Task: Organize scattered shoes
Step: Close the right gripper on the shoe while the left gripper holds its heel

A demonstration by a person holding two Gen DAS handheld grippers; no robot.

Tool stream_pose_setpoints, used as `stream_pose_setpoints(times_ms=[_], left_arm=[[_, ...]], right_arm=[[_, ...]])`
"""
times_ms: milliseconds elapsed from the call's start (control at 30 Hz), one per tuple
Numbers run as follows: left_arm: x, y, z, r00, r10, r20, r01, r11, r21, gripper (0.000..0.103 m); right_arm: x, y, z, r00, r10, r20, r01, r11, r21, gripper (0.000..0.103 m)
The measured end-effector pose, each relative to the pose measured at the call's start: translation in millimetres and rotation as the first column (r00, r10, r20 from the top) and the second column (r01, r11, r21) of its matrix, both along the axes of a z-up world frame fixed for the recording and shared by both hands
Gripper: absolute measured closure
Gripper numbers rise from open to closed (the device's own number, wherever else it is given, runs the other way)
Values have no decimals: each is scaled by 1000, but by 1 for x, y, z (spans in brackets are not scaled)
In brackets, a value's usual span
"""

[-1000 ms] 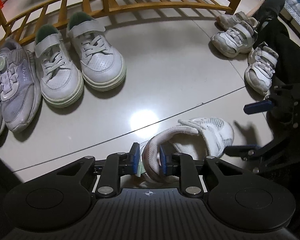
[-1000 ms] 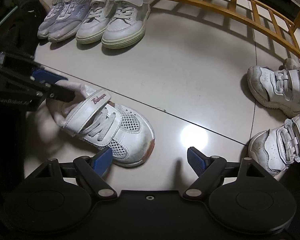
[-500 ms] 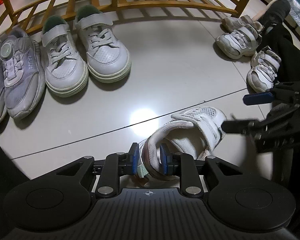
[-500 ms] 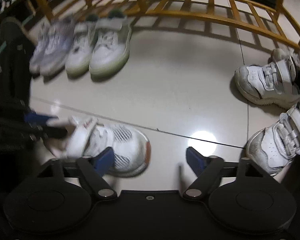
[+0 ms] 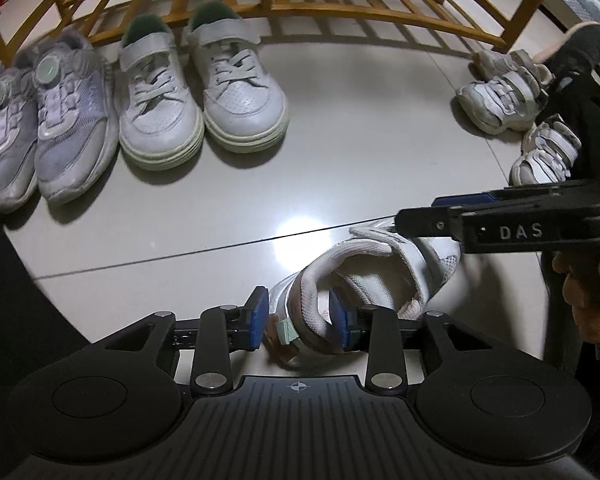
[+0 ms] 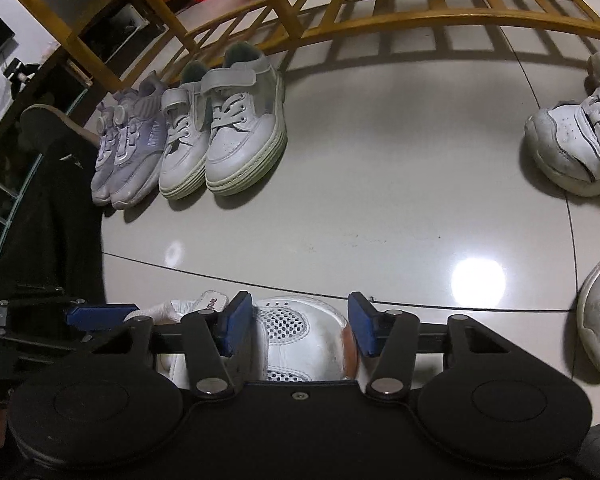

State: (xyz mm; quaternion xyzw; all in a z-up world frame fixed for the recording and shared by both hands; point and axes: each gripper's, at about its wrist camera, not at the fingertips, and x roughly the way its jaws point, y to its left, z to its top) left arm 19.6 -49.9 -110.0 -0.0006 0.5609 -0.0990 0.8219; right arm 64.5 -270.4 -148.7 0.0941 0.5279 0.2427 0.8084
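Note:
A white mesh shoe [image 5: 384, 272] with a strap lies on the pale tiled floor, heel toward my left gripper [image 5: 298, 320]. The left jaws are opening. The heel wall still stands between the blue pads, and the left pad has come off it. My right gripper [image 6: 300, 330] straddles the shoe's toe [image 6: 300, 336], and its jaws are closing. Both pads stand close beside the toe without squeezing it. From the left wrist view the right gripper [image 5: 428, 212] reaches in over the toe from the right.
A lilac pair [image 5: 72, 120] and a white strap pair [image 5: 236, 92] stand in a row before the wooden rack [image 5: 340, 0]. Chunky white sneakers [image 5: 500, 96] lie scattered at the right, by a person's dark leg [image 5: 580, 80]. A hand [image 5: 588, 288] holds the right gripper.
The right gripper moved in over the shoe's toe and its jaws narrowed. The left jaws widened around the heel. The shoe turned slightly.

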Motion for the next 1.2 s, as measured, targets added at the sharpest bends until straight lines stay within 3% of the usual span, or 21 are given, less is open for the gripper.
stream_pose_setpoints(times_ms=[233, 600, 733, 967, 1033, 1200], left_arm=[[4, -7, -4, 1000, -13, -1, 13, 1000, 12, 75], [9, -6, -6, 1000, 8, -4, -8, 1000, 1, 74], [9, -5, -5, 1000, 18, -2, -18, 1000, 6, 67], [5, -5, 0, 1000, 15, 5, -15, 1000, -5, 65], [4, -5, 1, 1000, 17, 8, -17, 1000, -5, 60], [1, -4, 4, 999, 33, 4, -33, 999, -19, 57]], right_arm=[[-6, -4, 3, 1000, 4, -9, -4, 1000, -21, 46], [-23, -4, 9, 999, 26, -24, -28, 996, -81, 46], [-28, -3, 11, 999, 48, -25, -51, 993, -103, 46], [-36, 0, 16, 997, 78, -8, -78, 987, -141, 43], [-39, 0, 17, 996, 84, -2, -83, 986, -146, 42], [-45, 2, 20, 992, 123, 1, -121, 981, -149, 31]])
